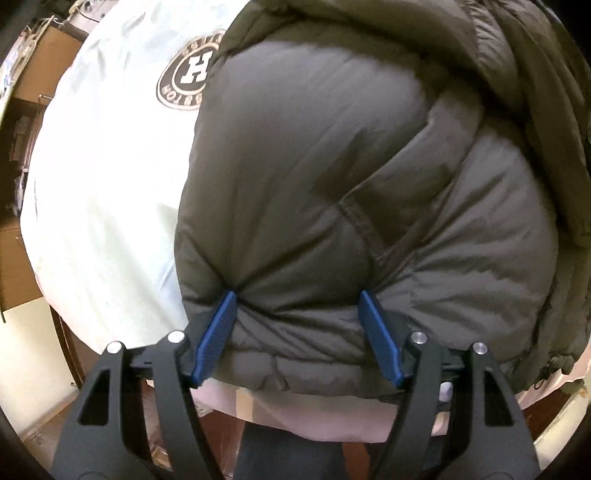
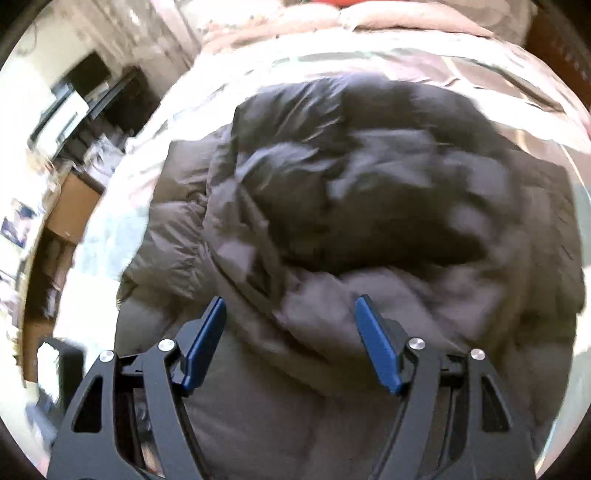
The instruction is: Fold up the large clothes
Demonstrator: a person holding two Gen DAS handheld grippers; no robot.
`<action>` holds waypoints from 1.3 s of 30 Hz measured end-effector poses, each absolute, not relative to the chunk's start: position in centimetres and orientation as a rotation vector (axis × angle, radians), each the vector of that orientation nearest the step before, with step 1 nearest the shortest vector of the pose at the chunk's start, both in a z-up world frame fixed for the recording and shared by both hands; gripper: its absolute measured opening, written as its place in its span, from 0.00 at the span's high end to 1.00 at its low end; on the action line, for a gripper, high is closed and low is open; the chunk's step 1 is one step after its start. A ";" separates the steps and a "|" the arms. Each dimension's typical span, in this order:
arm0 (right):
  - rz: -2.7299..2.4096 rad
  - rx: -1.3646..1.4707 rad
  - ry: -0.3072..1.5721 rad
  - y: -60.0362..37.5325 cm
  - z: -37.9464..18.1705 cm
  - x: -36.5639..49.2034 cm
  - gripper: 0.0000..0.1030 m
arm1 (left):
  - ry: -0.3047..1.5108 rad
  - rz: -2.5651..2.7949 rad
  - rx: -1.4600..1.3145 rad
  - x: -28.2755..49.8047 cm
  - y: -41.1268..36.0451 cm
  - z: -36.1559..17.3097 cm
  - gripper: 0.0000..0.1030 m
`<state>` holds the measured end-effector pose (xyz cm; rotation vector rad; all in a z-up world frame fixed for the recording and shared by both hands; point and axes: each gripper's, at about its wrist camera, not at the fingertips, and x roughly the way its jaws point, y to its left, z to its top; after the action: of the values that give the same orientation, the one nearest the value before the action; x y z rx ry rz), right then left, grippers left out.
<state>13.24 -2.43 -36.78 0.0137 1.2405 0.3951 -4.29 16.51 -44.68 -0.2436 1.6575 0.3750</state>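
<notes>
A dark olive-grey puffer jacket lies bunched on a pale sheet. My left gripper points down at the jacket's near hem, jaws wide apart. The puffy hem bulges between the blue pads; the left pad's tip touches a crease, and the right pad stands clear of the fabric. In the right wrist view the same jacket is blurred by motion, with a sleeve or flap heaped on its body. My right gripper hovers open over its near part, nothing pinched between the fingers.
The sheet carries a round brown logo with an H. A pink cover shows at the bed's near edge. Cardboard boxes and cluttered shelves stand to the left. More bedding lies beyond the jacket.
</notes>
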 end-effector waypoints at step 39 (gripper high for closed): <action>0.085 1.070 1.476 -38.9 -45.7 3.5 0.86 | 1.685 0.004 -0.589 -1.9 23.3 -40.6 0.87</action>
<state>3.53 -38.88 -45.68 1.0697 1.4759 0.0853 -1.90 23.28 -40.56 -0.5890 1.6848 0.0042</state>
